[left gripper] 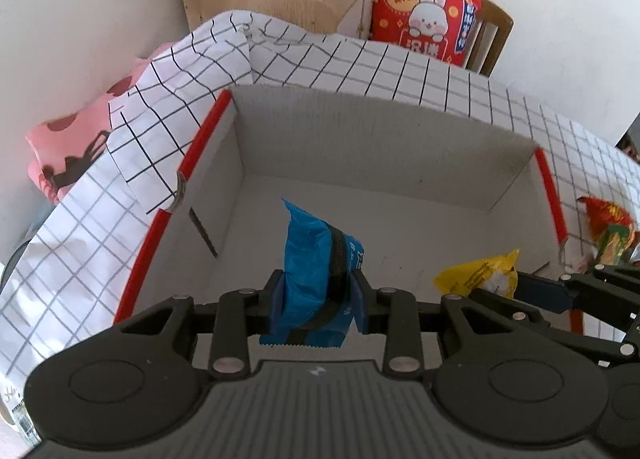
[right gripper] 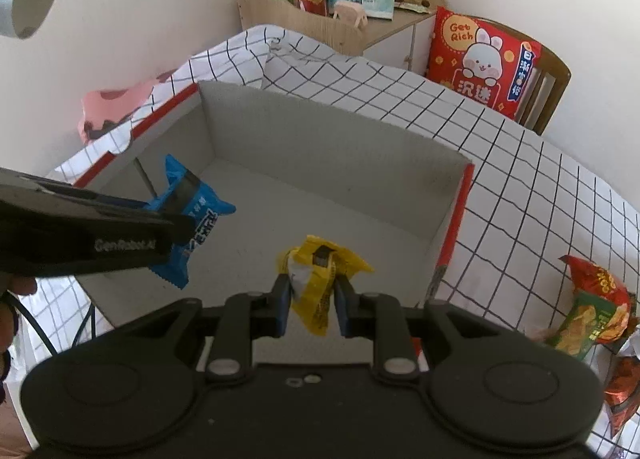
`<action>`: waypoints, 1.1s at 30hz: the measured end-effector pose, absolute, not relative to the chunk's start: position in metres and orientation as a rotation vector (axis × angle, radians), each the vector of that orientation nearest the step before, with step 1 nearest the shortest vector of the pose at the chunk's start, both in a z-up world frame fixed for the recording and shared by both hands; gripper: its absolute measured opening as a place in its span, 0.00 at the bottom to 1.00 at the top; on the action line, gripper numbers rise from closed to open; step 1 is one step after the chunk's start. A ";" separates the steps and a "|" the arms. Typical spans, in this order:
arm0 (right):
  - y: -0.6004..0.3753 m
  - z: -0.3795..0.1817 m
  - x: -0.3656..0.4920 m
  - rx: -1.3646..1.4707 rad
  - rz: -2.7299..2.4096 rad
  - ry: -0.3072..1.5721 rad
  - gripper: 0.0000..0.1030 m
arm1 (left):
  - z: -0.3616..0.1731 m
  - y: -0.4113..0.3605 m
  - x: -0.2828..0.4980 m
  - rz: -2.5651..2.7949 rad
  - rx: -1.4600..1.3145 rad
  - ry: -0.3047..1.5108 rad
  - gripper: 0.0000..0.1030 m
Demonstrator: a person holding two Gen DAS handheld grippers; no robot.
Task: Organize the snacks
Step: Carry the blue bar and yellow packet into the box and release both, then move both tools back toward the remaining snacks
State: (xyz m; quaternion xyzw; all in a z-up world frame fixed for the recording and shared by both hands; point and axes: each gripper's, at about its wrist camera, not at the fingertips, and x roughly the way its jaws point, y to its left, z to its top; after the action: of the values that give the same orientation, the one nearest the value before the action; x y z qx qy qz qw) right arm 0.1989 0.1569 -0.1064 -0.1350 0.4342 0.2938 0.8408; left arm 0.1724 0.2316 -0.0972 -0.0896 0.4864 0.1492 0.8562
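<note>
Both tools hang over the open cardboard box [left gripper: 360, 147], pitched steeply down into it.

Left tool [left gripper: 318, 295]: clamped on a blue snack packet [left gripper: 316, 259]. The pads press its lower half; the long axis runs away from the tool, top end toward the far wall of the box. Packet is in the air over the bare box floor, left of centre.

Right tool [right gripper: 310, 299]: clamped on a yellow snack packet [right gripper: 320, 279], crumpled, gripped across its middle, one end hanging below the pads. It sits over the right part of the box, nearer the red-edged right wall.

The box stands on a tabletop under a checked cloth [right gripper: 500, 179]. Its floor shows nothing yet in either view.

Key relation: each packet is directly above empty floor, blue to the left, yellow to the right, well apart, so neither tool crosses the other. Judgement: the carry is nearly done and release comes next; a short drop should do for both.

More snack bags [right gripper: 596, 307] lie outside on the cloth, right of the box, nearer the right tool.
</note>
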 end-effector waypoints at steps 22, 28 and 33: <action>0.123 -0.076 0.182 -0.176 0.630 0.911 0.49 | -0.060 0.210 0.139 0.260 -0.202 0.897 0.57; 0.100 -0.048 0.167 -0.126 0.638 0.847 0.71 | -0.037 0.193 0.123 0.236 -0.192 0.825 0.63; 0.075 -0.030 0.152 -0.092 0.628 0.797 0.84 | -0.020 0.175 0.113 0.216 -0.181 0.778 0.69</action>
State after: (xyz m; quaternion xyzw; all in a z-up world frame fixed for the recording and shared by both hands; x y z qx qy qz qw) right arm 0.1516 0.0753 -0.0301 -0.0440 0.3814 0.3005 0.8731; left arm 0.1126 0.1748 -0.0203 -0.0881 0.3778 0.1048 0.9157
